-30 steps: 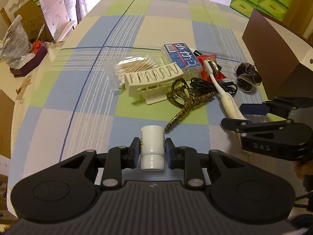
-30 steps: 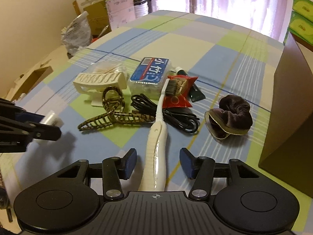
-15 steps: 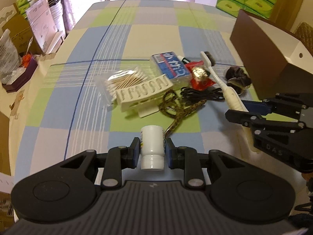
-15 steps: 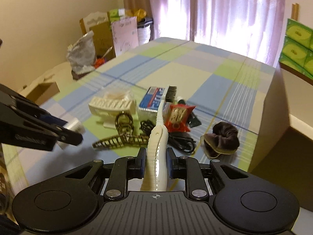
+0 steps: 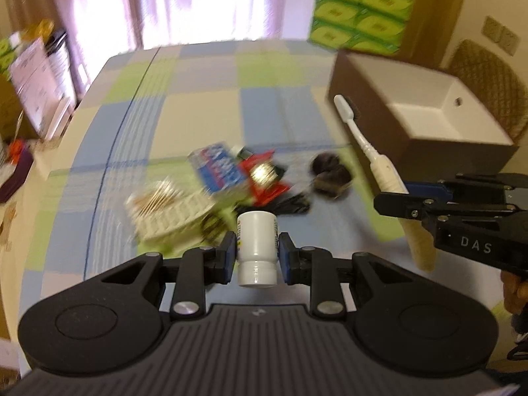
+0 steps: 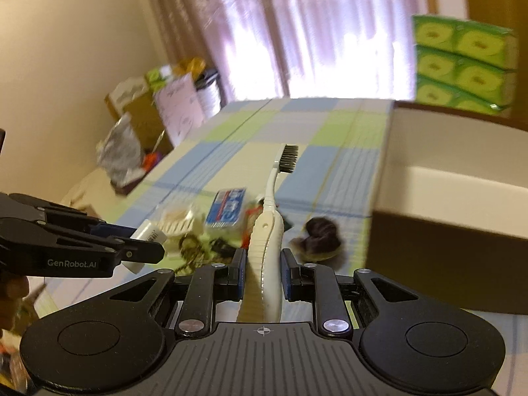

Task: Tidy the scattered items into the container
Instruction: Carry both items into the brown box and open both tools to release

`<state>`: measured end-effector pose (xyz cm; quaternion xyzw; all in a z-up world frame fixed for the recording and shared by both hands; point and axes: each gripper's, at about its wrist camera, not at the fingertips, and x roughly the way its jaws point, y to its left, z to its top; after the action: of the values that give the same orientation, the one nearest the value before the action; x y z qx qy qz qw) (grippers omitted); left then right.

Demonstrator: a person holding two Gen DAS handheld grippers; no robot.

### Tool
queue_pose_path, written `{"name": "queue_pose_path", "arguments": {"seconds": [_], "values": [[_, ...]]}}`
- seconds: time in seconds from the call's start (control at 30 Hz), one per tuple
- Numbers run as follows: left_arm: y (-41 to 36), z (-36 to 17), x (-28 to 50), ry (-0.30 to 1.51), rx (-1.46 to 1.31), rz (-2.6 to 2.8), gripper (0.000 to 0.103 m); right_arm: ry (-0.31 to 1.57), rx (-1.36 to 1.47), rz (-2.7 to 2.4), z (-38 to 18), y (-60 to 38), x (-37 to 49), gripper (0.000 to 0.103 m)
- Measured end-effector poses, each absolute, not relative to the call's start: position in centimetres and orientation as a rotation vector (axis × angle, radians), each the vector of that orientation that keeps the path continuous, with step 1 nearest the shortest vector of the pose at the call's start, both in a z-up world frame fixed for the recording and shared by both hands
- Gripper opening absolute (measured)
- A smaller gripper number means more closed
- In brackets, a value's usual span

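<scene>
Nearest the left wrist camera, the left gripper has its jaws clenched on a small white bottle, cap toward the camera, held in the air above the checked surface. To its right the right gripper grips the thick handle of a white toothbrush, whose dark bristles point forward and upward, off the surface. Below and beyond both lies a blurred heap: a white comb-like holder, a bag of cotton swabs, a blue-and-white packet, a red wrapper, black cable and a dark scrunchie. Farther right stands the brown container, open-topped with a pale interior. Green tissue boxes and curtains sit behind.
</scene>
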<state>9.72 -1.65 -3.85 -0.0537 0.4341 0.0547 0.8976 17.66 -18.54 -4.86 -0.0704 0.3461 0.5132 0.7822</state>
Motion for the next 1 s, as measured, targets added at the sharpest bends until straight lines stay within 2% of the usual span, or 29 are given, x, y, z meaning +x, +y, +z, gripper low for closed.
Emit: {"name": "queue_pose_path", "arguments": {"seconds": [0.53,0.8,1.0], "values": [[-12.3,1.7,18.6,0.731,-0.065,-0.13,0.022,0.662,0.021,0.894,0.9,-28.6,27.6,0.024],[-16.5,2.1,25.1,0.721,-0.077,-0.139,0.022,0.668,-0.015,0.811,1.4,-31.3,34.1,0.024],[-18.5,0.6,29.4,0.768,-0.102,-0.124,0.022,0.752,-0.035,0.815,-0.1,-31.3,38.0,0.024]]}}
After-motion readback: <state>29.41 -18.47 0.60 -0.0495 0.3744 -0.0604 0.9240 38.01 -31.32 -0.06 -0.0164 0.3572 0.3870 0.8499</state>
